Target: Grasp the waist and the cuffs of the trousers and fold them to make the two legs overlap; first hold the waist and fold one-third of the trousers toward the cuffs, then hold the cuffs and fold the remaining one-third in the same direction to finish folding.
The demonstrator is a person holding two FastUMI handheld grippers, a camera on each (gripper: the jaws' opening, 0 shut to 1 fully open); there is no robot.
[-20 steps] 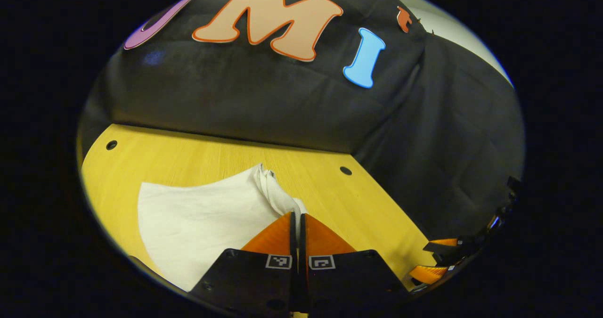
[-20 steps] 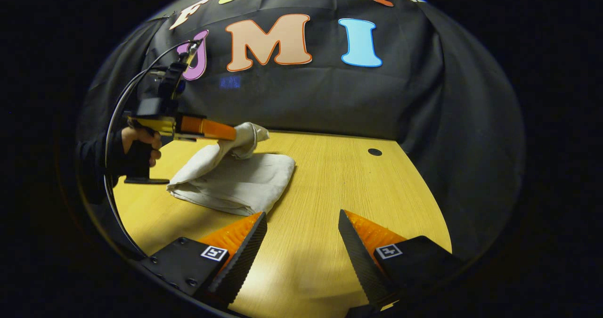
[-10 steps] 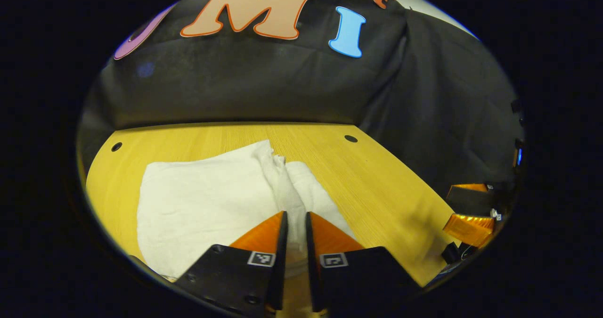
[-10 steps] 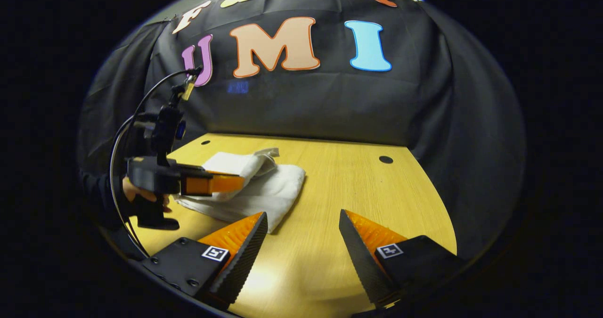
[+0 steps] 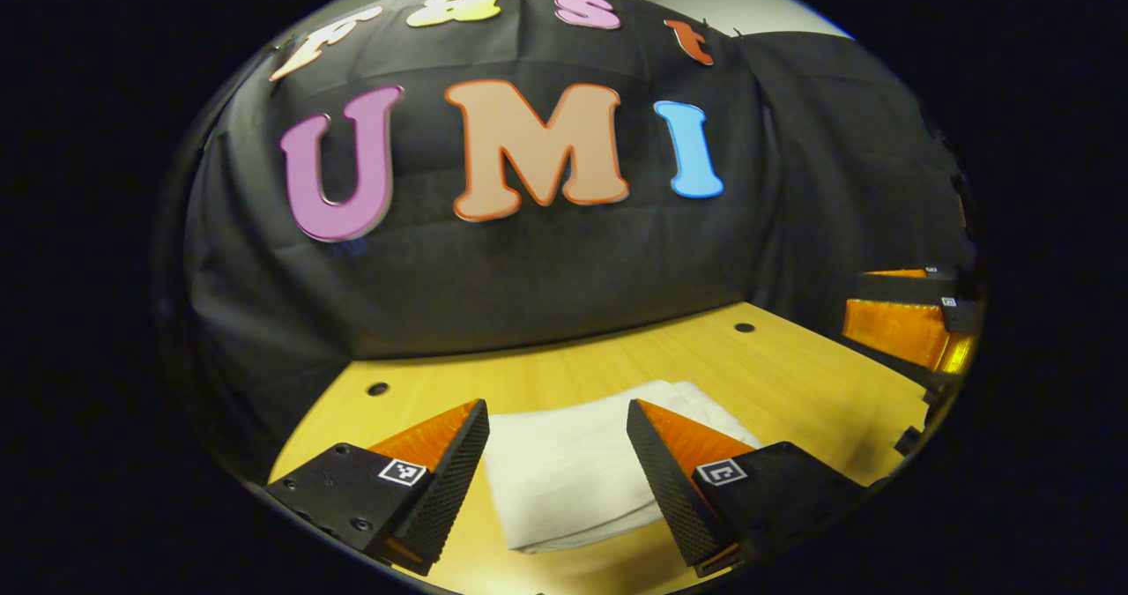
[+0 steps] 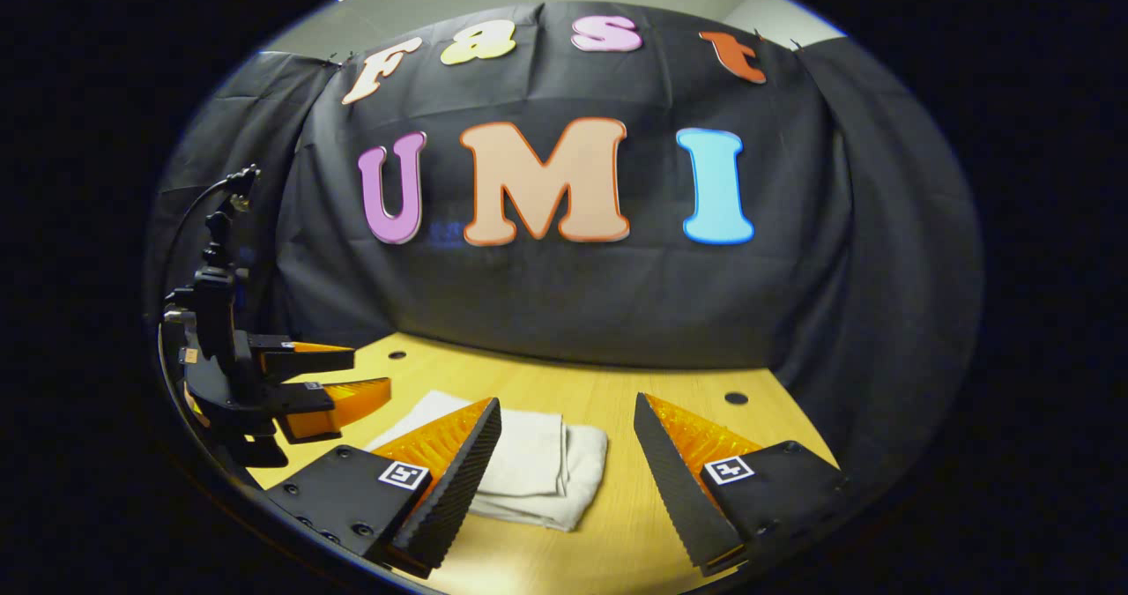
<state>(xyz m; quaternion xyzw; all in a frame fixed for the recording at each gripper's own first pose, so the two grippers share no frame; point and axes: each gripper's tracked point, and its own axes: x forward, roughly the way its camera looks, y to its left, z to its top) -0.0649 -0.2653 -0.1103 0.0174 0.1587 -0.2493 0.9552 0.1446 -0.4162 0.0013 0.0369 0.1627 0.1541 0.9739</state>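
Note:
The white trousers point(image 5: 564, 476) lie folded into a flat, compact stack on the yellow wooden table point(image 5: 793, 383). My left gripper point(image 5: 557, 410) hovers above them, open, with nothing between its fingers. In the right gripper view the same stack point(image 6: 538, 463) sits on the table just beyond my right gripper point(image 6: 566, 401), which is open and holds nothing. The left gripper point(image 6: 370, 371) appears at the left of that view, jaws apart, above the table's left side. The right gripper point(image 5: 853, 300) appears at the right edge of the left gripper view, clear of the cloth.
The black cloth wall point(image 6: 564, 304) closes off the back and both sides of the table. Small round holes point(image 5: 377, 389) point(image 5: 745, 327) sit near the table's far corners. Bare table point(image 6: 634, 524) lies to the right of the stack.
My left gripper has let go of the trousers' end, opened wide and drawn back and up. The cloth now lies flat in a folded stack. Both views have tilted upward.

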